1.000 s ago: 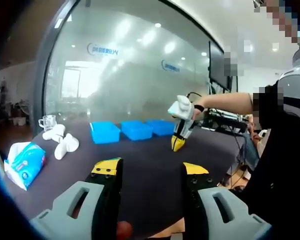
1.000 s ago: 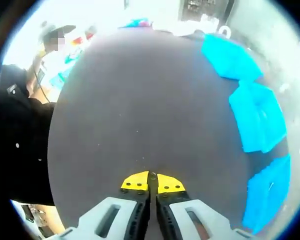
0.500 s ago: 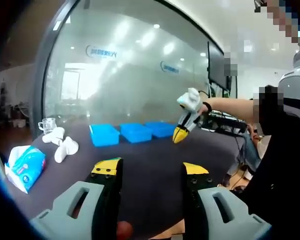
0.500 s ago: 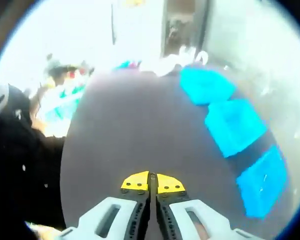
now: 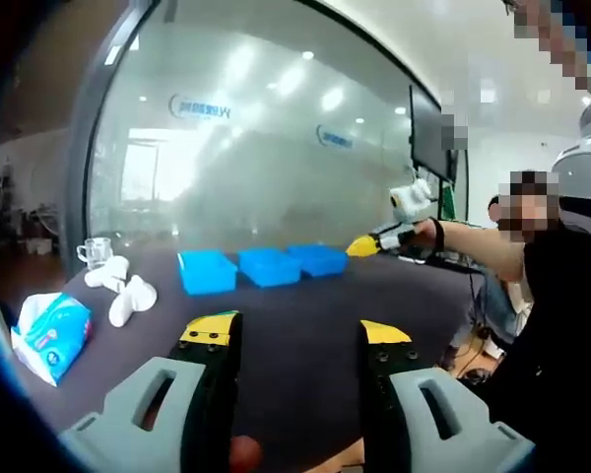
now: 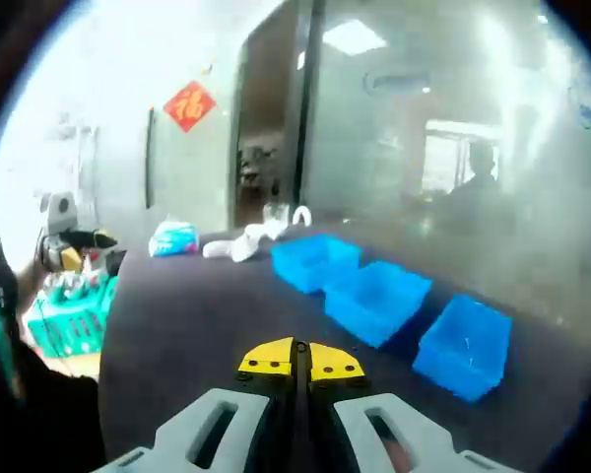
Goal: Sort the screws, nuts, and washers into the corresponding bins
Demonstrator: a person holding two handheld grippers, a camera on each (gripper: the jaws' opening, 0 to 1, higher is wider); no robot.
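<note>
Three empty-looking blue bins [image 5: 269, 265] stand in a row at the table's far side; in the right gripper view the same bins [image 6: 377, 299] run along the right. My left gripper [image 5: 297, 330] is open over the dark table, nothing between its jaws. My right gripper [image 6: 294, 361] is shut, its yellow tips pressed together with nothing visible between them. It is held level above the table. In the left gripper view the right gripper [image 5: 362, 246] hovers past the rightmost bin, held by a person's hand. No screws, nuts or washers can be made out.
A tissue pack [image 5: 49, 330], white objects [image 5: 125, 288] and a glass cup [image 5: 94, 250] sit at the table's left end. A glass wall runs behind the bins. A green basket [image 6: 69, 313] stands off the table's left edge. The person's body [image 5: 557, 325] is on the right.
The right gripper has lifted off the table and swung from pointing down to level, moving right and away in the left gripper view. The left gripper has stayed put.
</note>
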